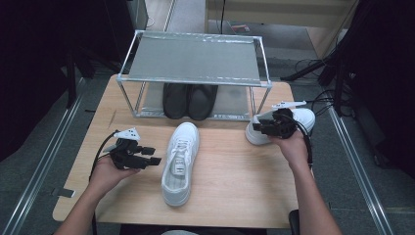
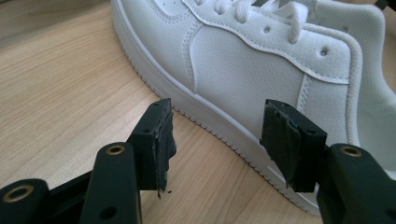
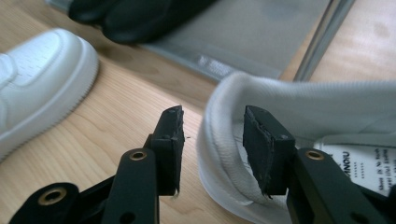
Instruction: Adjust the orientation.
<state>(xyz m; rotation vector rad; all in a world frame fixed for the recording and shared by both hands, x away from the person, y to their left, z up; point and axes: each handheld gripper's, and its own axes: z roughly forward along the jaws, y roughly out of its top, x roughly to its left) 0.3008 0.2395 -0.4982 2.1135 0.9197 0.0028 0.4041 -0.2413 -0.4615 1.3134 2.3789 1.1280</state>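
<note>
High view: black shoes [image 1: 190, 100] sit on the metal rack's [image 1: 195, 58] lower shelf; one white leather sneaker [image 1: 180, 161] lies mid-bench, its mate [image 1: 303, 117] at the right edge, neither yet racked.

Left gripper view: the left hand-held gripper [image 2: 217, 140] gapes wide, empty, beside the sneaker's side.

Right gripper view: the right hand-held gripper [image 3: 212, 149] straddles the mate's padded heel collar [image 3: 219, 140], pads not yet pressing.

desk [image 1: 230, 181]: light wood, rounded corners
rack [image 1: 195, 58]: metal frame, grey mesh top, at the desk's far edge
floor [image 1: 44, 161]: grey, with metal rails [image 1: 359, 166] along both sides of the desk
surround: dark at left and right
cables [image 1: 318, 100]: on the floor at far right
</note>
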